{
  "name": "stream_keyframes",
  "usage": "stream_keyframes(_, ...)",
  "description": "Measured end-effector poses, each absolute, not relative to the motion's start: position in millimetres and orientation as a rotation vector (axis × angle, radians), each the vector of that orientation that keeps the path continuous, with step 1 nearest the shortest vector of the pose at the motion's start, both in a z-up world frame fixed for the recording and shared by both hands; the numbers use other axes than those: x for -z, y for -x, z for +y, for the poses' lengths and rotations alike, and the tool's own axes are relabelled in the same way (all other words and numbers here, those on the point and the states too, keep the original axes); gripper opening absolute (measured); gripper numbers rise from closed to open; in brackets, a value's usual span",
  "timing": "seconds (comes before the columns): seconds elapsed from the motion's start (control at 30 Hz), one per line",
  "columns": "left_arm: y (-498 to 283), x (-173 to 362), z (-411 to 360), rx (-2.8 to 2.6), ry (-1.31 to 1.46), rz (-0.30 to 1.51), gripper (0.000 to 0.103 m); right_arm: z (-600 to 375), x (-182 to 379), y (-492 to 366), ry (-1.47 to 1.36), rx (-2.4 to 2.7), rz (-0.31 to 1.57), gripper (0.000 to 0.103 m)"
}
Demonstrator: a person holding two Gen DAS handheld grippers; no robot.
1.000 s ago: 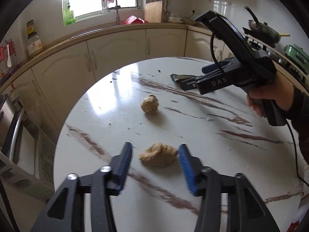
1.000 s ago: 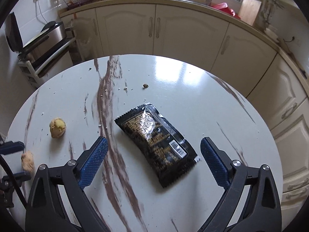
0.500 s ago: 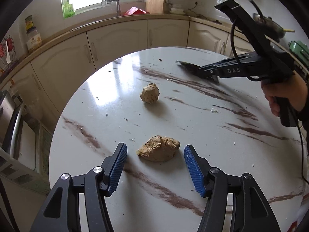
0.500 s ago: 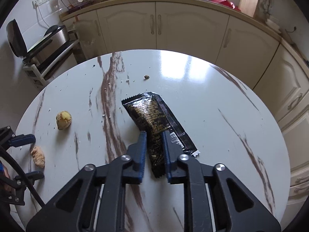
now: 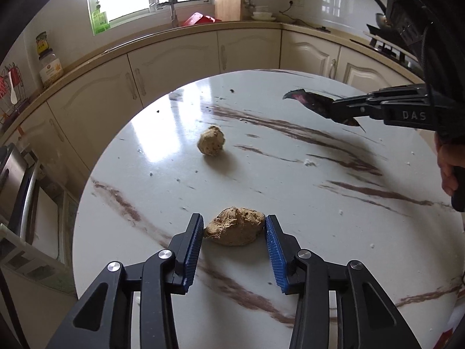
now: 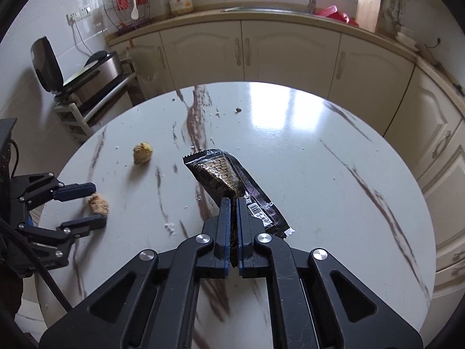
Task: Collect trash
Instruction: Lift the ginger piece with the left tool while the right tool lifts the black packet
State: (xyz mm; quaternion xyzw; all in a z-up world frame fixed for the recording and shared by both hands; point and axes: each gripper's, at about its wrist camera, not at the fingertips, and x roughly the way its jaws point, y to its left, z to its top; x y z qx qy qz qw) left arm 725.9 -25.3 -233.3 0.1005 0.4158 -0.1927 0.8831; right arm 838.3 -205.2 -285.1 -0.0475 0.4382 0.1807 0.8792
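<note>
Bench (image 6: 334, 174) is mostly bare toward its right and far edges; only two lumps, a rounder one (image 6: 142, 152) and a flatter one (image 6: 98, 203), clutter its left edge.

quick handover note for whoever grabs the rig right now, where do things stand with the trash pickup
Right tongs: shut on the black snack wrapper, pinched near its middle and lifted off the round marble table.
Left tongs: closing around the nearer brown crumpled lump, which sits on the table; pads at its sides, grip not yet firm.
A second, rounder lump lies farther out on the table, untouched, with small crumbs scattered around.
Done: wrapper picked up. Left: finish the grip on the near lump, carry both off, then collect the far lump. No bin is in view.
</note>
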Motion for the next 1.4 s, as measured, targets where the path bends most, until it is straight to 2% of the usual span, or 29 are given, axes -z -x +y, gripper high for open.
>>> stream_keyframes(0.47,-660,186,-1,0.440,-0.109,0.807,0.039,-154,241,-755,0.121,-0.425,0.855,0.004)
stream_keyframes(0.53,-643,184,7,0.441,-0.111,0.807,0.039,-142,249,-743,0.142,-0.431,0.893,0.004)
stream_keyframes(0.57,-635,184,11,0.445,-0.112,0.804,0.030,-135,256,-735,0.164,-0.429,0.910,0.004)
stream_keyframes(0.6,-628,184,16,0.446,-0.116,0.811,0.029,-129,263,-727,0.183,-0.431,0.932,0.004)
stream_keyframes(0.8,-599,196,32,0.478,-0.111,0.857,0.029,-101,307,-696,0.261,-0.431,1.002,0.004)
stream_keyframes(0.9,-600,203,37,0.488,-0.090,0.886,0.029,-96,307,-690,0.278,-0.456,0.978,0.007)
stream_keyframes(0.93,-601,206,41,0.479,-0.083,0.893,0.029,-93,305,-688,0.293,-0.454,0.958,0.012)
stream_keyframes(0.97,-602,207,42,0.476,-0.079,0.895,0.029,-91,303,-687,0.316,-0.454,0.946,0.024)
stream_keyframes(1.03,-607,204,38,0.481,-0.069,0.890,0.029,-88,303,-690,0.337,-0.458,0.944,0.039)
stream_keyframes(1.07,-606,203,38,0.487,-0.072,0.887,0.029,-88,303,-693,0.343,-0.467,0.949,0.040)
stream_keyframes(1.3,-606,206,30,0.491,-0.082,0.882,0.029,-88,319,-706,0.304,-0.485,0.968,0.037)
stream_keyframes(1.33,-606,206,29,0.490,-0.084,0.881,0.029,-88,319,-705,0.305,-0.481,0.962,0.033)
stream_keyframes(1.37,-605,205,29,0.496,-0.086,0.881,0.029,-87,318,-705,0.306,-0.479,0.961,0.022)
stream_keyframes(1.4,-605,205,28,0.500,-0.082,0.880,0.029,-86,318,-704,0.307,-0.474,0.961,0.020)
